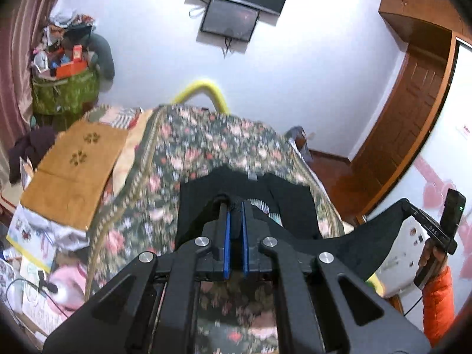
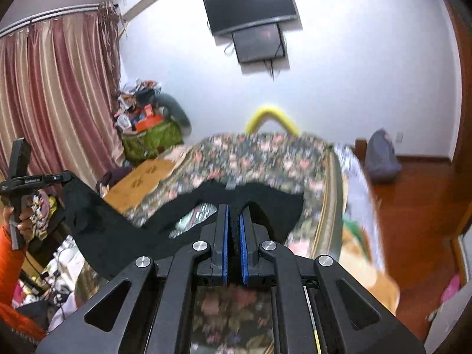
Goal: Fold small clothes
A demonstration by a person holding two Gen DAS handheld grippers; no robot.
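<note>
A black garment hangs stretched between the two grippers above a bed with a flowered cover. The left gripper is clenched on one edge of the garment; black cloth sits pinched between its blue pads. The right gripper is likewise clenched on the cloth, a narrow band of black fabric showing between its blue pads.

In the left wrist view the garment runs from the left gripper out to the right, where the other gripper's handle is held by a hand with an orange sleeve. In the right wrist view the same cloth sweeps from the right gripper toward the left gripper, which grips its far corner. The garment's middle sags toward the bed cover, and a small grey label shows at its upper edge. Whether the lowest part touches the cover cannot be told.

Beyond the bed, a yellow curved tube rises at the far end. A flat brown cardboard sheet lies just beside the bed. A green bag stuffed with clutter stands near the bed's far corner, by the pink curtain. A dark screen hangs on the white wall above the bed.
</note>
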